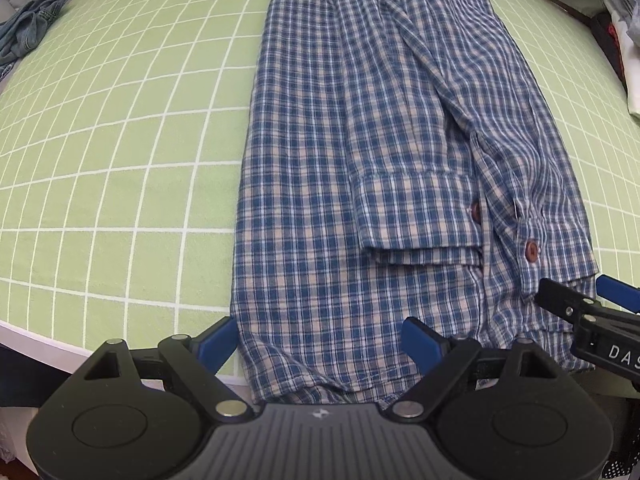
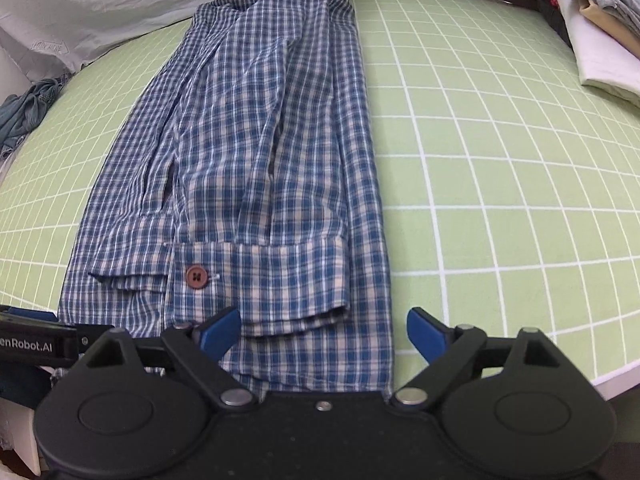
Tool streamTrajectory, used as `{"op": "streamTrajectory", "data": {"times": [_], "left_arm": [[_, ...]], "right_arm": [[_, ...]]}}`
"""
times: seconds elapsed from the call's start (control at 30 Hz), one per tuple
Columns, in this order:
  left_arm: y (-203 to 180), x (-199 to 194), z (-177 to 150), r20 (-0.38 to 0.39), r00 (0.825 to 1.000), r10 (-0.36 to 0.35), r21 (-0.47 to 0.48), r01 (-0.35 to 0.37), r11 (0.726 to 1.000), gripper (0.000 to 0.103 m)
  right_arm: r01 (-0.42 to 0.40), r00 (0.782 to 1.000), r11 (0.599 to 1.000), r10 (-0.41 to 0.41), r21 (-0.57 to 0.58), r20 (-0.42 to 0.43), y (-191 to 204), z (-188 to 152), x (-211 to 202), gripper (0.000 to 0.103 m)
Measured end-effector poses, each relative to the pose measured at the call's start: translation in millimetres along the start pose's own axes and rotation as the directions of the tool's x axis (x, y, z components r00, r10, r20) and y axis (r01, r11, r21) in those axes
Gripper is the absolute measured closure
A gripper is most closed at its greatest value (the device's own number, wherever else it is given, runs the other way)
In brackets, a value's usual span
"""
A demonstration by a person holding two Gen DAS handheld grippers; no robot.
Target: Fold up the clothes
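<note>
Lying lengthwise on the green gridded table, the plaid shirt has both sleeves folded inward, cuffs near its hem. Left hand-held gripper: jaws apart, straddling the hem's left corner at the table edge. Right hand-held gripper: jaws apart over the hem's right corner, just below the buttoned cuff. Folded clothes lie far right.

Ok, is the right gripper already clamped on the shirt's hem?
No. The right gripper is open, its blue fingers spread apart over the plaid shirt near its bottom edge.
</note>
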State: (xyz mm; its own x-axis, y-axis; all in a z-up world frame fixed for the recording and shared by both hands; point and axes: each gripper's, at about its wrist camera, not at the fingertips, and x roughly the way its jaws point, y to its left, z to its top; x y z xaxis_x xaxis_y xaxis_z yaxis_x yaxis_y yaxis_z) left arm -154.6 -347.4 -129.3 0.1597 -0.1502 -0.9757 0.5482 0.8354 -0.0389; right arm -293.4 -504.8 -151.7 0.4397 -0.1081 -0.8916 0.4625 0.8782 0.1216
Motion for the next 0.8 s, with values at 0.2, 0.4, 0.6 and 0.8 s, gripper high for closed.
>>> {"op": "streamTrajectory", "data": {"times": [0.2,0.4,0.6,0.8], "left_arm": [[-3.1,3.1,-3.7,0.004,1.000,0.012,0.012,-0.012,1.000,0.014],[-5.5,0.4,-8.1,0.031,0.999,0.020,0.030,-0.021,0.999,0.014],[-3.8,-7.1,-12.5,0.073,0.997,0.024,0.017,-0.025,1.000,0.024],[5.0,-18.2,-8.7,0.123,0.992,0.026,-0.002,-0.026,1.000,0.074]], "right_arm": [[0.025,0.999,0.998,-0.026,-0.056,-0.018,13.4,-13.9,5.6,0.006],[0.064,0.998,0.993,-0.066,-0.094,-0.018,22.1,-20.2,6.2,0.005],[0.032,0.999,0.995,-0.032,-0.095,0.004,23.3,-23.7,-0.8,0.015],[0.003,1.000,0.987,0.000,-0.163,0.020,33.5,-21.6,-6.8,0.070]]}}
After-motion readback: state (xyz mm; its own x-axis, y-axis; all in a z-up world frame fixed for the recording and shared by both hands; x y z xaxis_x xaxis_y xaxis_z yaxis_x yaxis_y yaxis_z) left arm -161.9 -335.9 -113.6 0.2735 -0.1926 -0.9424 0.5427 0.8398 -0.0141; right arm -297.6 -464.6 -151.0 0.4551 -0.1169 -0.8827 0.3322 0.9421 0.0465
